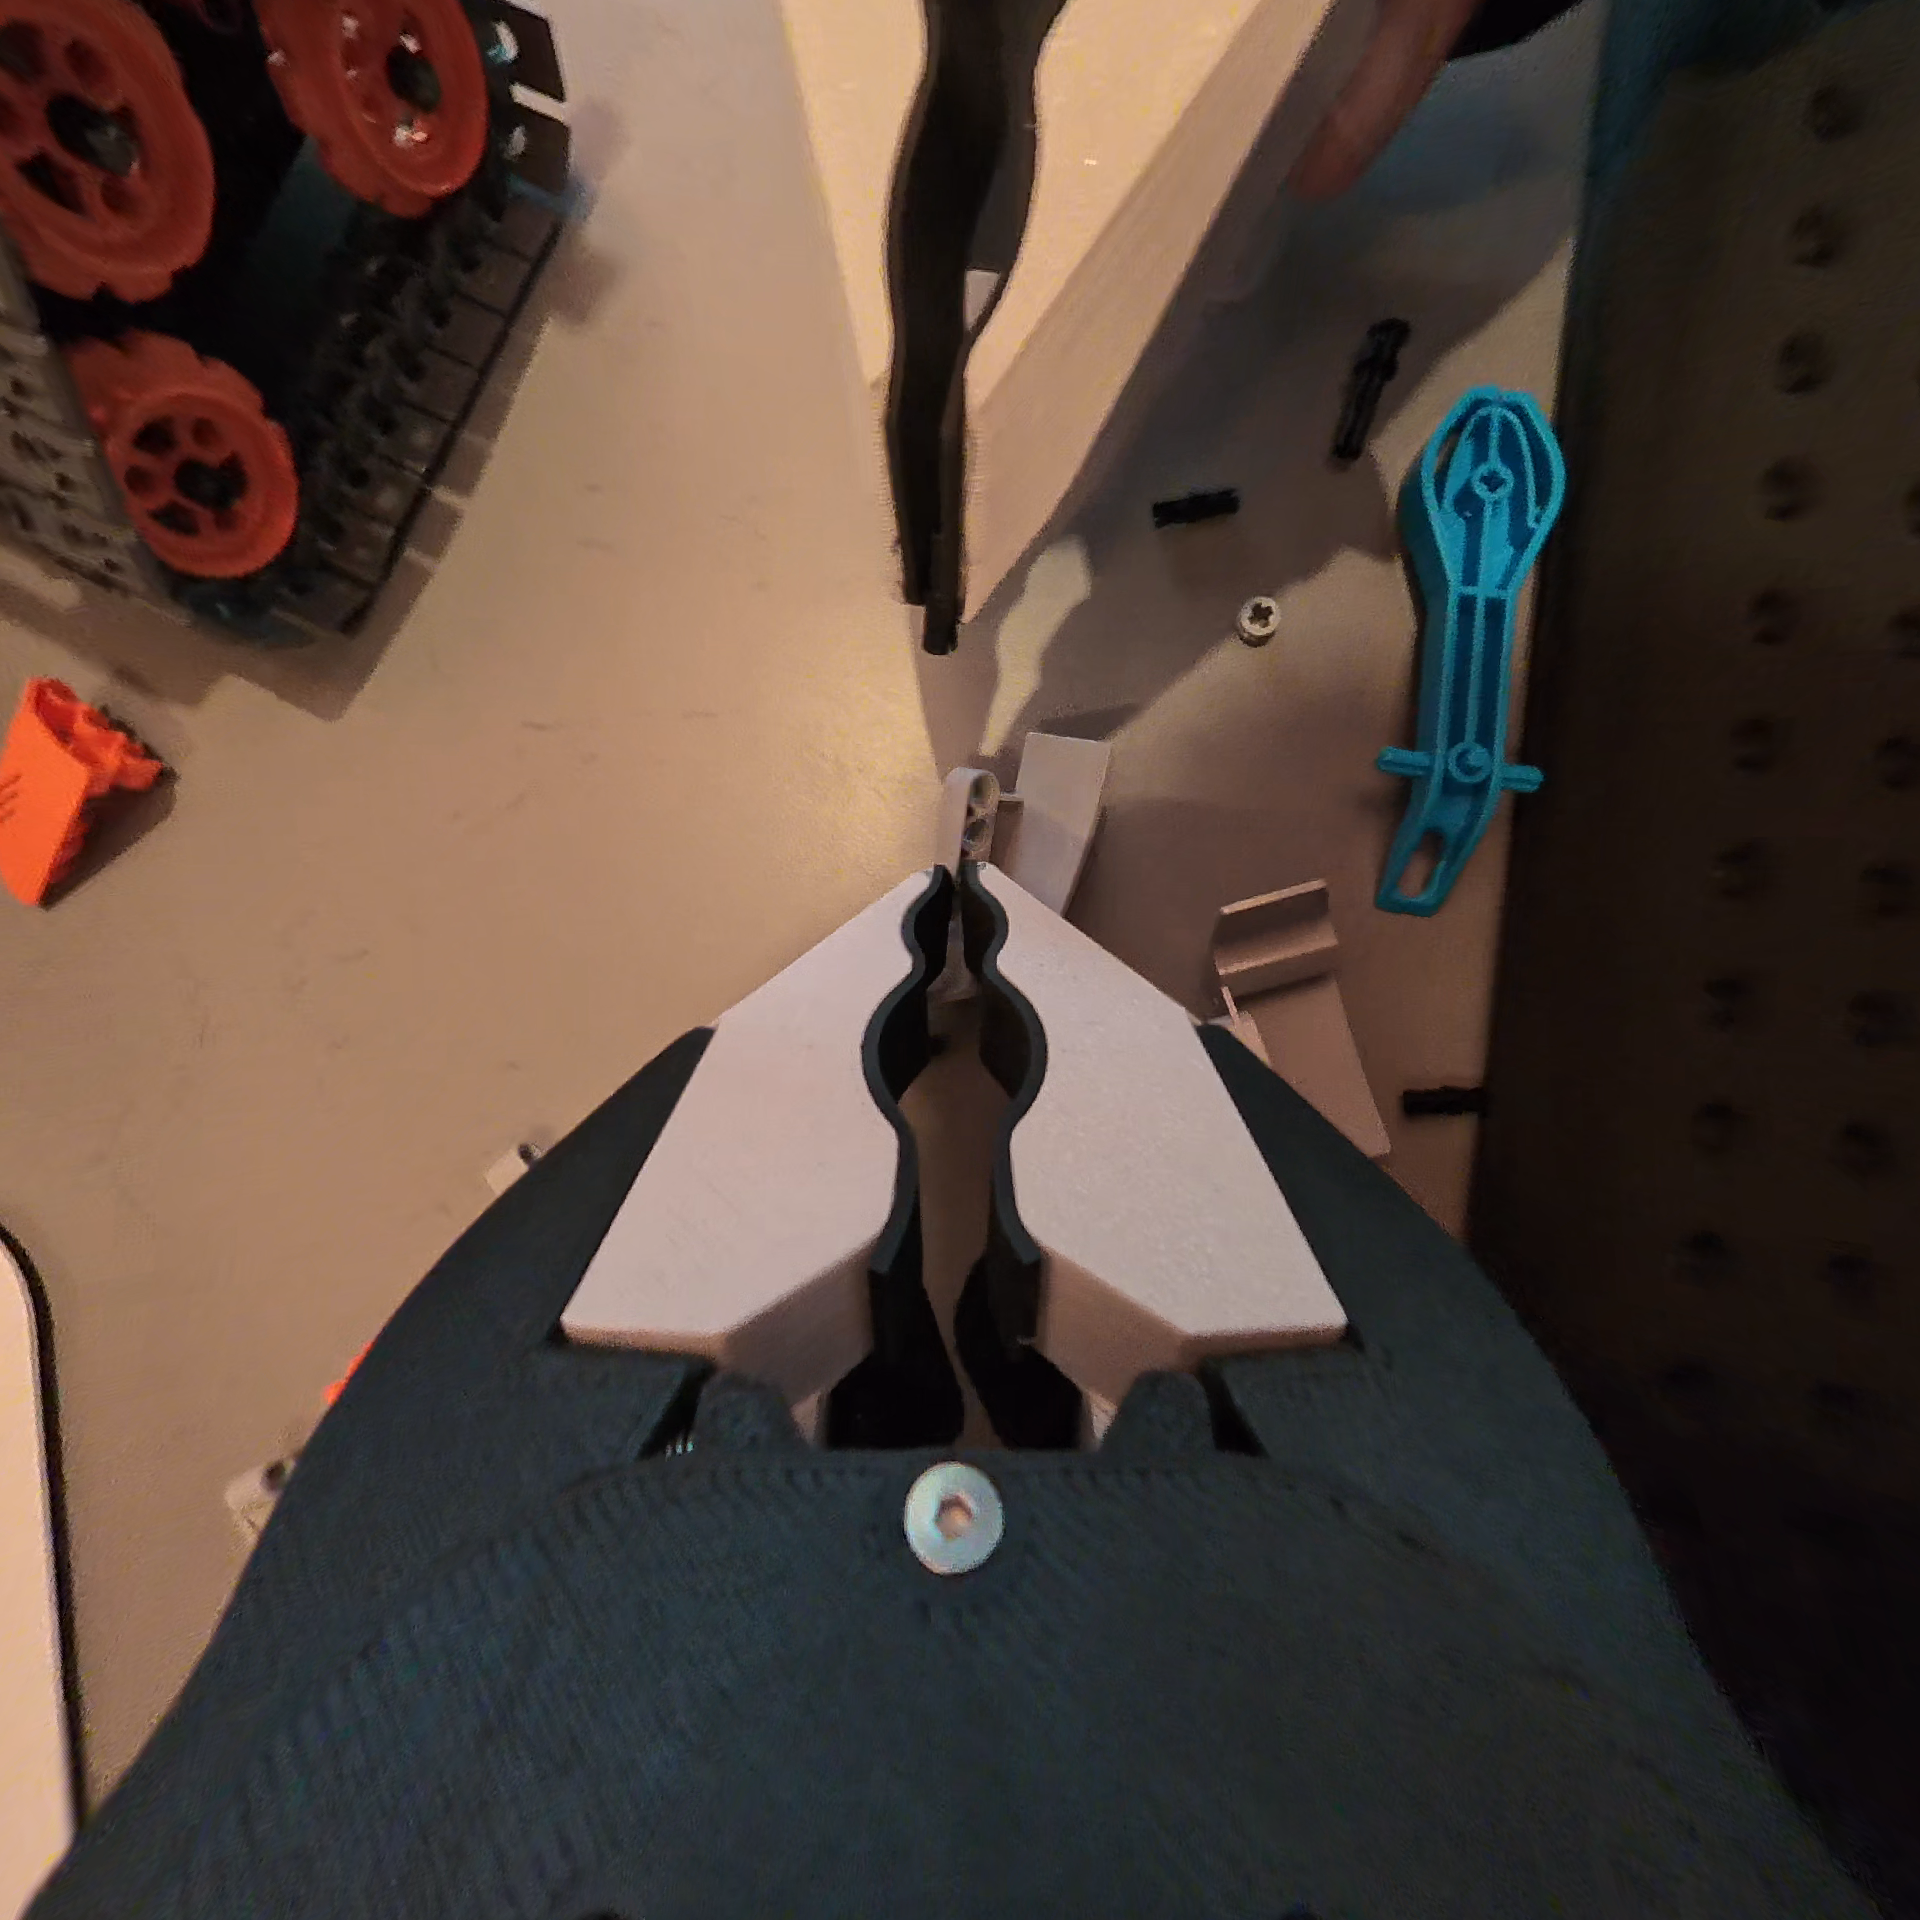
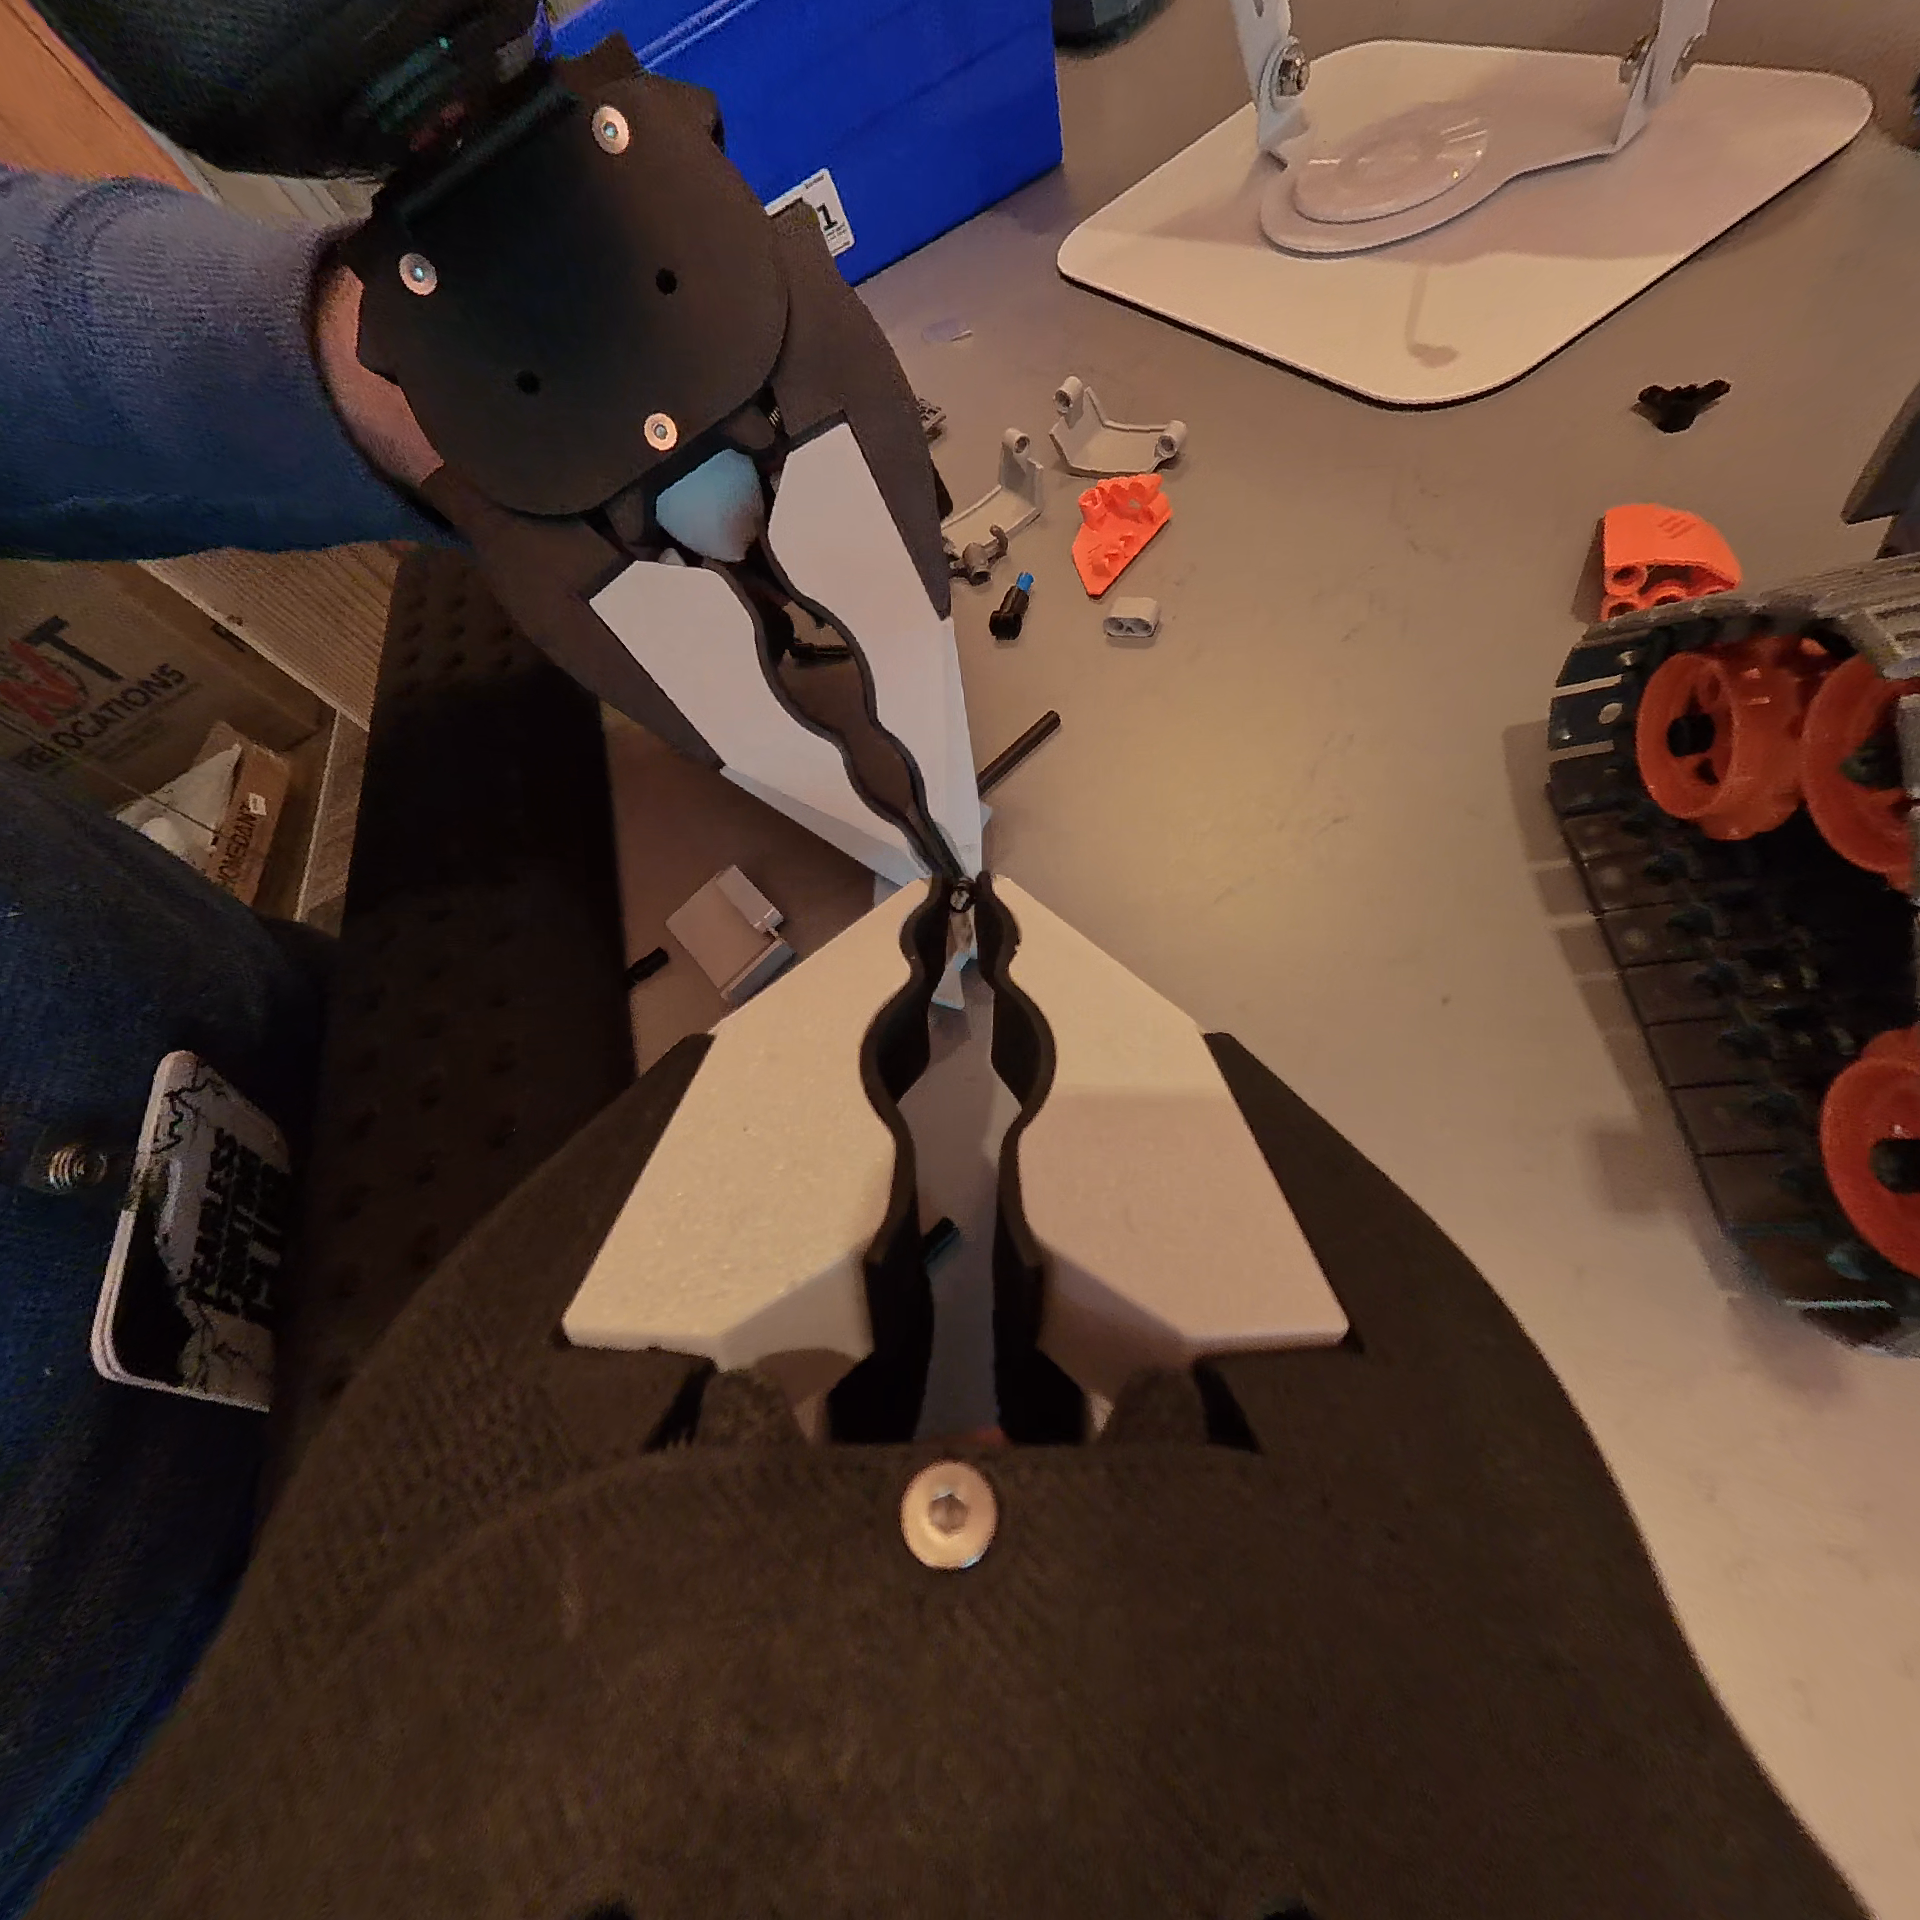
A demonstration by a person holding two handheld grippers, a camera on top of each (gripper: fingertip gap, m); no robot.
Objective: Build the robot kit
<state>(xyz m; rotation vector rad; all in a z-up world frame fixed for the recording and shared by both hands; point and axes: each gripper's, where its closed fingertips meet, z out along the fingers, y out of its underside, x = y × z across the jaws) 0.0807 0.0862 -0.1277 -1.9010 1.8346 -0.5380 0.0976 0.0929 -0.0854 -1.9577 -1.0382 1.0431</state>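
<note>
1. Left gripper [image 1: 958, 883]: jaws clenched on a small light-grey beam w/ holes [image 1: 968, 812]. The beam sticks out past the tips, so its holes stay exposed.
2. Right gripper [image 2: 966, 896]: jaws nearly closed, pinching a small black pin [image 2: 961, 894] at the very tips. In the left wrist view the pin end [image 1: 940, 634] pokes out below the tips, apart from the beam.
3. In the right wrist view both grippers meet tip to tip above the table [image 2: 1299, 831]; the pin appears lined up w/ the beam, but contact can't be told.
4. Nearby on the table: grey curved panels [image 1: 1294, 997] just beside the left gripper, loose black pins [image 1: 1195, 507], a grey bush [image 1: 1259, 621], and a teal separator tool [image 1: 1470, 644] next to the dark pegboard [image 1: 1766, 831].
5. Further off: tracked vehicle w/ orange wheels [image 2: 1766, 831], orange panel pieces [image 2: 1122, 525], blue bin [image 2: 883, 94], white stand base [image 2: 1455, 208].
6. A person's blue sleeve [image 2: 135, 343] is behind the left gripper.
</note>
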